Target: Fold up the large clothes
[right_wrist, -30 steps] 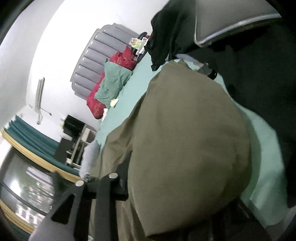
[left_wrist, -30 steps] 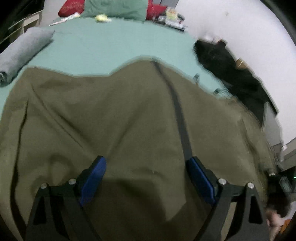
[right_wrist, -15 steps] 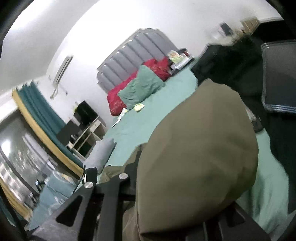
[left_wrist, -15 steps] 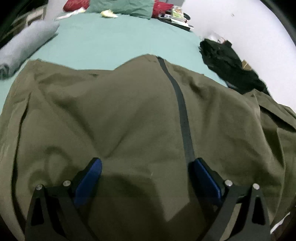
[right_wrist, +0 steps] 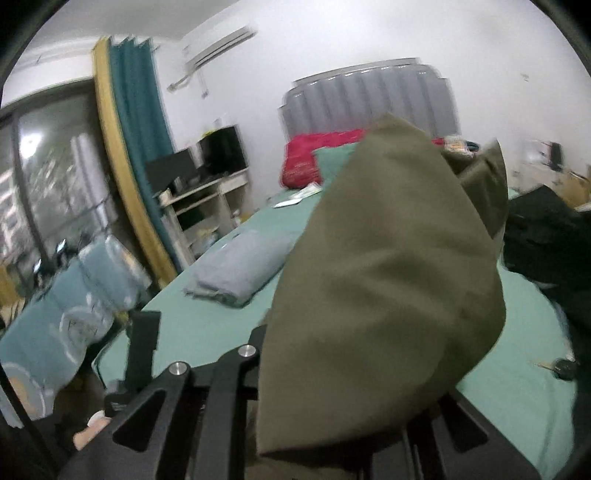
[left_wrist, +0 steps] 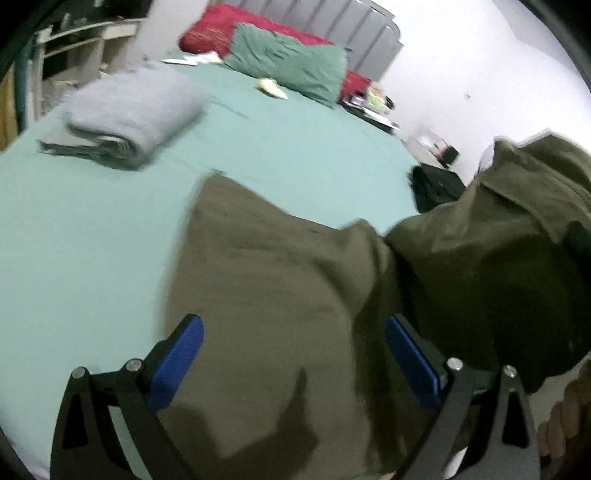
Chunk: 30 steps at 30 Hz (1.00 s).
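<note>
Both blue pads [left_wrist: 177,354] of our left gripper [left_wrist: 295,358] stand wide apart above the olive garment [left_wrist: 288,314], with nothing clamped between them; we cannot tell whether the tips brush the cloth or hang just over it. Our right gripper [right_wrist: 332,398] is clenched on a fold of the same olive garment [right_wrist: 388,266], which billows up in front of its camera and hides the fingertips completely.

We see the garment lying across the near part of the bed [left_wrist: 92,240], on the green sheet, with its far edge ending well short of the pillows. Toward the right edge of the bed the cloth rises off the sheet in a thick bunch, lifted where the right gripper holds it. A bare strip of sheet lies to the left of the garment.

On the left side of the bed, well apart from the garment, sits a folded grey blanket [left_wrist: 129,110]. A green pillow [left_wrist: 288,70] and a red pillow [left_wrist: 210,33] lean at the head of the bed against the grey headboard [right_wrist: 369,99]. A heap of black clothing [right_wrist: 543,229] lies at the right edge of the bed, near the raised bunch. A hand [left_wrist: 565,424] shows at the lower right corner of the left view. Both views are blurred.
</note>
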Available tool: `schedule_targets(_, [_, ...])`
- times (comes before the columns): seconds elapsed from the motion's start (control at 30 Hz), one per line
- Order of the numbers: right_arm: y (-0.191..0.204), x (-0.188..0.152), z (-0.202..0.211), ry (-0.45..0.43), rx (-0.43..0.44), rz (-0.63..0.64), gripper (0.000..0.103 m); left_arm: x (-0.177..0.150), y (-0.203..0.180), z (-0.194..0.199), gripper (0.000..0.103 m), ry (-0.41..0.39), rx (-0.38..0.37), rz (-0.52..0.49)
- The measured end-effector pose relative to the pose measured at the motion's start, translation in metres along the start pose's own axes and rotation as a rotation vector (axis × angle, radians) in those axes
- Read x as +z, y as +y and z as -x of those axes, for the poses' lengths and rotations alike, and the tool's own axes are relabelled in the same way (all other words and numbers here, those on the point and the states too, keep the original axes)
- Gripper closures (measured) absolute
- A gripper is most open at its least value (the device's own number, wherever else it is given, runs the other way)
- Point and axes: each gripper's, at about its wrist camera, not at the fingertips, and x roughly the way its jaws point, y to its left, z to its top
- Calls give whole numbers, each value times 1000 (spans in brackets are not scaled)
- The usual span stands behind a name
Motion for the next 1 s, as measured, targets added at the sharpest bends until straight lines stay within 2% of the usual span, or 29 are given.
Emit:
schedule_targets(0.13, [54,-25,-60,145,62,79,88,-4,50,25,5,-23,79,3])
schedule_targets(0.23, [79,-68,-110,293,86,107,88,-9,82,33,5,-26,130,54])
schedule_targets(0.33, [87,-129,-160,477,102,103,84,-13,118,44,5,-37,151,140])
schedule_targets(0.4, [92,-153,-166,462,81,152,82,-15,132,45,5,-36,153,179])
schedule_targets(0.47, [97,-157,-161,431,78,190,77,-16,137,45,5,-40,130,200])
schedule_targets(0.5, [96,-156,-159,431,103,175,68,-14,136,44,5,-46,111,201])
schedule_targets(0.53, [96,-154,-157,438,140,149,58,-12,132,44,5,-52,91,199])
schedule_targets(0.63, [101,-145,-149,445,200,121,42,0,114,43,5,-78,36,182])
schedule_targets(0.73, [99,-140,-125,425,235,127,31,16,84,39,5,-92,-27,134])
schedule_targets(0.77, [101,-137,-116,414,247,133,31,20,74,37,5,-91,-43,115])
schedule_targets(0.87, [101,-133,-84,385,283,146,26,26,44,33,5,-72,-93,72])
schedule_targets(0.9, [100,-130,-74,371,302,146,22,25,36,31,4,-61,-112,59])
schedule_targets(0.97, [90,-124,-45,329,317,155,14,19,25,22,4,-13,-144,20])
schedule_targets(1.0, [83,-119,-35,312,300,158,10,12,18,10,4,45,-144,-13])
